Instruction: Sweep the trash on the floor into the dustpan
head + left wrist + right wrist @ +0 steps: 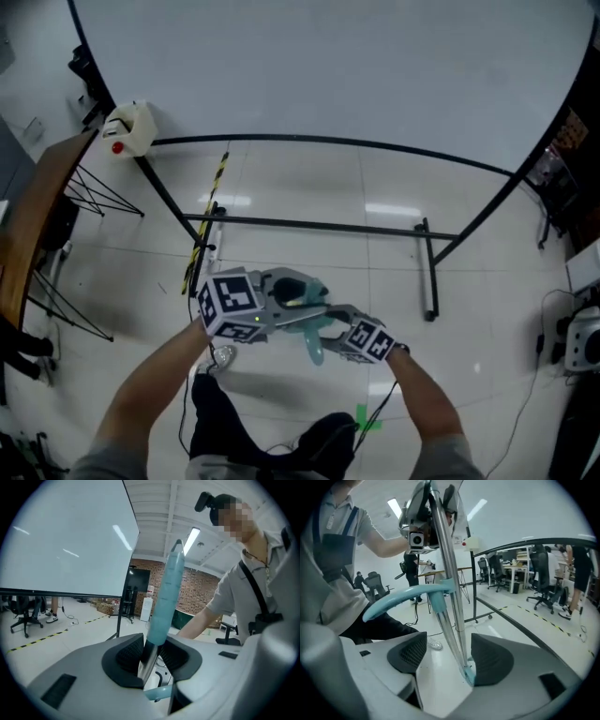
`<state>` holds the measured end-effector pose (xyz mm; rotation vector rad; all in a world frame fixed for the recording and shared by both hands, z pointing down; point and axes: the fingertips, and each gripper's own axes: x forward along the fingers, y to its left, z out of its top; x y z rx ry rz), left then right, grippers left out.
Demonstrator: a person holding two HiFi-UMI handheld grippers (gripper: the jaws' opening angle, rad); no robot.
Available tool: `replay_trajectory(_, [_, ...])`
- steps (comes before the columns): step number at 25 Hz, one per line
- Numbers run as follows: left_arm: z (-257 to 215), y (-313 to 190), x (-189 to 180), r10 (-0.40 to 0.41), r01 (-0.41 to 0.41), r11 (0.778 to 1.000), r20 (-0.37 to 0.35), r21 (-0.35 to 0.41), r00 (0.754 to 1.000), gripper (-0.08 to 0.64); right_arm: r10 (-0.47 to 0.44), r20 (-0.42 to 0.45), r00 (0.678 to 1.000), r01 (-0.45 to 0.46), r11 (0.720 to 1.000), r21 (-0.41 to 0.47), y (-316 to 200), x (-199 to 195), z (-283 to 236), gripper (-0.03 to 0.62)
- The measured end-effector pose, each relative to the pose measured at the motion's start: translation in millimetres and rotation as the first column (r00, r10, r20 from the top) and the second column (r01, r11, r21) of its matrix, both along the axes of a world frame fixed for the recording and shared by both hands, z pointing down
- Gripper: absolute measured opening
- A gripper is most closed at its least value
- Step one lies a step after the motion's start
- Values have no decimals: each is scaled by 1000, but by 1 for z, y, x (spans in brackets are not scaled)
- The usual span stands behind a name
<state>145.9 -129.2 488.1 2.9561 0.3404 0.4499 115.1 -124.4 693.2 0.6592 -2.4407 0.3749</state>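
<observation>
Closest in, two bare forearms are bringing both claws together above glossy white floor tiles. The left claw is clamping a chrome shaft just below its pale-blue plastic handle grip, which is pointing upward. The right claw is standing wide open, with two chrome tubes passing between its pads close to the right one, under a curved pale-blue bar. Ahead, open floor is running to the black tubular base rail of a large whiteboard. A brown wooden desk is edging the left side. The dustpan's pan is not showing clearly.
</observation>
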Motion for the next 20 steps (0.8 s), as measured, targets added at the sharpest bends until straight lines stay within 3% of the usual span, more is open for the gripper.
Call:
replay_trajectory(5, [4, -1, 2, -42, 42, 999, 2, 2, 999, 92, -118, 81, 990, 116, 993, 26, -21, -23, 2, 285])
replay_trajectory(11, [6, -2, 5, -50, 50, 999, -5, 1, 999, 92, -285, 90, 954, 280, 958, 70, -23, -39, -8, 282])
replay_trajectory(20, [2, -12, -1, -95, 94, 995, -19, -23, 995, 92, -347, 77, 935, 337, 934, 119, -24, -41, -12, 241])
